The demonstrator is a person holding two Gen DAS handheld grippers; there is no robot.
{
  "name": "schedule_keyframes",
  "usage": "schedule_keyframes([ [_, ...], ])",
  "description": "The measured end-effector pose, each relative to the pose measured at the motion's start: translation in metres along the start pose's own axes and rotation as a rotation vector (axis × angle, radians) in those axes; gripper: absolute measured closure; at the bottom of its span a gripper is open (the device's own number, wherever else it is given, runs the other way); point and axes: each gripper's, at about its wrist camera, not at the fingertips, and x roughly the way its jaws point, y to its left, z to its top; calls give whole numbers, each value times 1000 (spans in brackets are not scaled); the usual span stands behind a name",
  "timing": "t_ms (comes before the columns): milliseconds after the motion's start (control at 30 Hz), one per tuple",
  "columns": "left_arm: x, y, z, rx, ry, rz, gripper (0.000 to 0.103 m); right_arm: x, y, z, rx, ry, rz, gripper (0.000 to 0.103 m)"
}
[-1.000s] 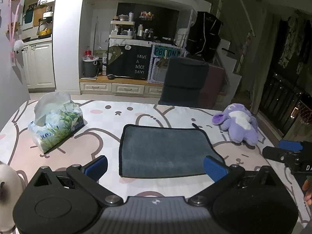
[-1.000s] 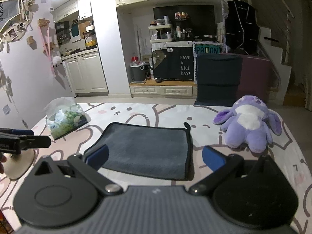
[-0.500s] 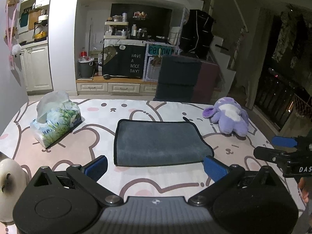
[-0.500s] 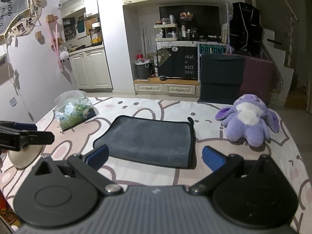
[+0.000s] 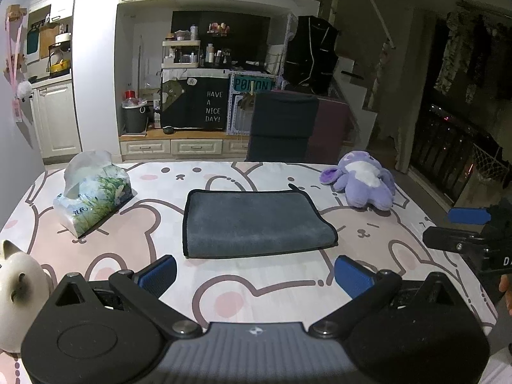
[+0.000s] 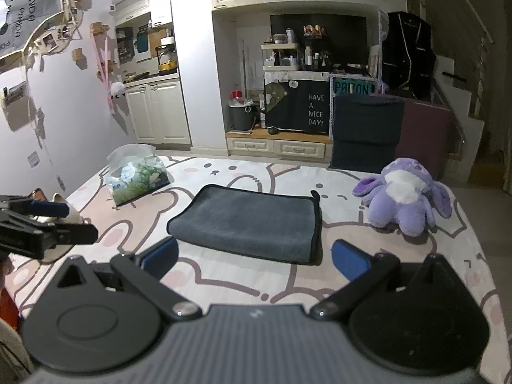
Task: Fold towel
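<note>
Nearest in the left wrist view, my left tongs (image 5: 254, 270) sit low in the frame, blue pads spread wide, released, nothing between them. The right wrist view shows the right tongs (image 6: 254, 257) likewise released and empty. Each pair also shows at the edge of the other's view, off to the side of the cloth and clear of it. I judge both are held back and open because no grasp is in hand at present.

Mid-frame: the dark grey microfibre towel with black edging (image 5: 254, 220) lies flat on the bench with the pink-and-white bunny-print cover (image 5: 256, 288), well apart from both tongs. It reads as a doubled rectangle: a rounded fold runs along its near edge in the right view (image 6: 243, 220). A small hanging loop sticks up at the far right corner. My judgement: at least one fold is done; whether another is wanted I cannot tell.

Lower left edge: a white ceramic cat figure (image 5: 17, 291), beside the left tongs. Left of centre: a soft plastic tissue pack with green leaf print (image 5: 92, 192), apart from the towel. Right of centre: a purple plush toy (image 5: 361, 180), also apart. Both leave the towel room.

Far: white cabinets and a dark chair beyond the bench.
</note>
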Motion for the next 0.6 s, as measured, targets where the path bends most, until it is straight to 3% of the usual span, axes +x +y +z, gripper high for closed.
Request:
schedule_keyframes([
  [600, -47, -11, -15, 17, -41, -22, 0, -50, 15, -10, -19, -2, 59, 0],
])
